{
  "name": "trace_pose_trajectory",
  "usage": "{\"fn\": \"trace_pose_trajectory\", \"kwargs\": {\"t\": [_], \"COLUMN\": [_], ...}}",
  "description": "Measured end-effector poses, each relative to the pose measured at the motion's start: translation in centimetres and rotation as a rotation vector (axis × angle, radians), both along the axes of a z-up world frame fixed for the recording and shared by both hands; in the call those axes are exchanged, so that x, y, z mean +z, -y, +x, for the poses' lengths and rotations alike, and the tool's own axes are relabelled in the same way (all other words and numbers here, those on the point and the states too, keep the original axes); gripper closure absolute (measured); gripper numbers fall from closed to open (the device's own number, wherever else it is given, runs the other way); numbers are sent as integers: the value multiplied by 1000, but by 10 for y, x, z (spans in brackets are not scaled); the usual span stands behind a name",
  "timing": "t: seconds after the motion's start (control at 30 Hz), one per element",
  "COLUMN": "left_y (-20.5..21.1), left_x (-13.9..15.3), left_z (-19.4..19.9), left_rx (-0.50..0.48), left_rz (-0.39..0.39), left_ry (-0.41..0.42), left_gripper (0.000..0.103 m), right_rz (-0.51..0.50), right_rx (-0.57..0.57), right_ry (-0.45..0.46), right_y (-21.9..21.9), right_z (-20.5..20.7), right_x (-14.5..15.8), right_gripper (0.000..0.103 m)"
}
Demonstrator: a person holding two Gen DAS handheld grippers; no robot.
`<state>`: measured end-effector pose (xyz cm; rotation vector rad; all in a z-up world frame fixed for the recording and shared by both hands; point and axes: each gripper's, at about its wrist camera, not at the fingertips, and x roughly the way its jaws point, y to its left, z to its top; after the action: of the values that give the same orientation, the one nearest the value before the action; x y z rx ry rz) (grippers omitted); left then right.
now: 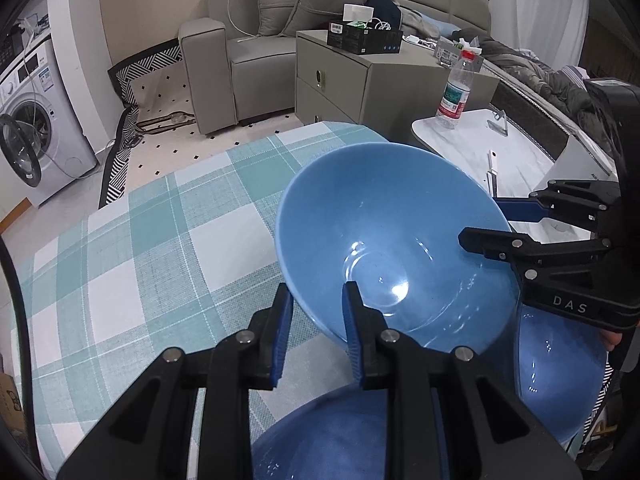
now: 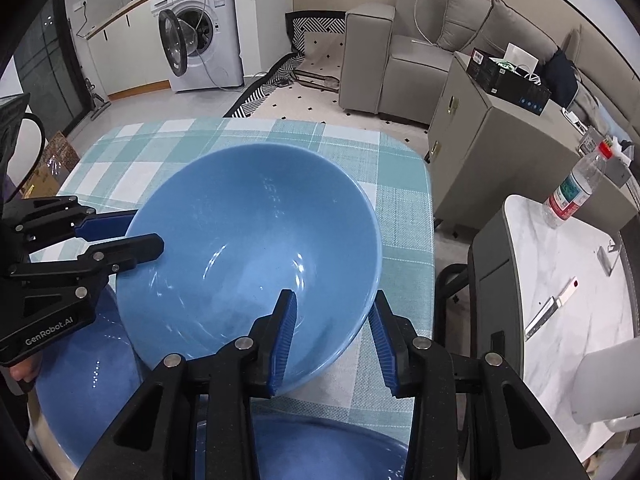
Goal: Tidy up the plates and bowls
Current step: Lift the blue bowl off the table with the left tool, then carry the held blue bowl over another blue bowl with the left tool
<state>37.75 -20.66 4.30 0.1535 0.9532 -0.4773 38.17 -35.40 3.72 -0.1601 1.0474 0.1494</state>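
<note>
A large blue bowl (image 1: 384,236) is held tilted above the checked tablecloth (image 1: 160,240). My left gripper (image 1: 316,320) is shut on its near rim, one finger inside and one outside. My right gripper (image 2: 332,332) straddles the opposite rim (image 2: 248,248) with its jaws apart; the left wrist view shows it (image 1: 500,224) on the bowl's right side. A second blue bowl (image 1: 560,376) sits below at the right, and also shows in the right wrist view (image 2: 88,392). A third blue dish (image 1: 328,440) lies under my left gripper and shows in the right wrist view (image 2: 320,452).
The table (image 2: 404,216) ends close to the right of the bowls. A white side table (image 2: 560,292) holds a water bottle (image 2: 572,192) and a small knife. A grey cabinet (image 1: 360,76), a sofa and a washing machine (image 2: 200,28) stand beyond.
</note>
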Motion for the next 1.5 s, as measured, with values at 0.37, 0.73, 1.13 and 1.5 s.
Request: {"fn": "trace_pose_trajectory", "kwargs": {"t": [0.37, 0.73, 1.13, 1.5], "left_y": [-4, -8, -21, -38], "left_x": [19, 42, 69, 83], "left_z": [-8, -23, -52, -80], "left_rx": [12, 27, 39, 59], "left_rz": [-29, -56, -85, -110], "left_ry": [58, 113, 173, 203], "left_gripper": [80, 80, 80, 80], "right_rz": [-3, -13, -8, 10], "right_rx": [-15, -16, -3, 26], "right_ry": [66, 133, 201, 243], "right_y": [-1, -7, -20, -41], "right_z": [-11, -34, -72, -105], "right_x": [25, 55, 91, 113], "right_gripper": [65, 65, 65, 65]}}
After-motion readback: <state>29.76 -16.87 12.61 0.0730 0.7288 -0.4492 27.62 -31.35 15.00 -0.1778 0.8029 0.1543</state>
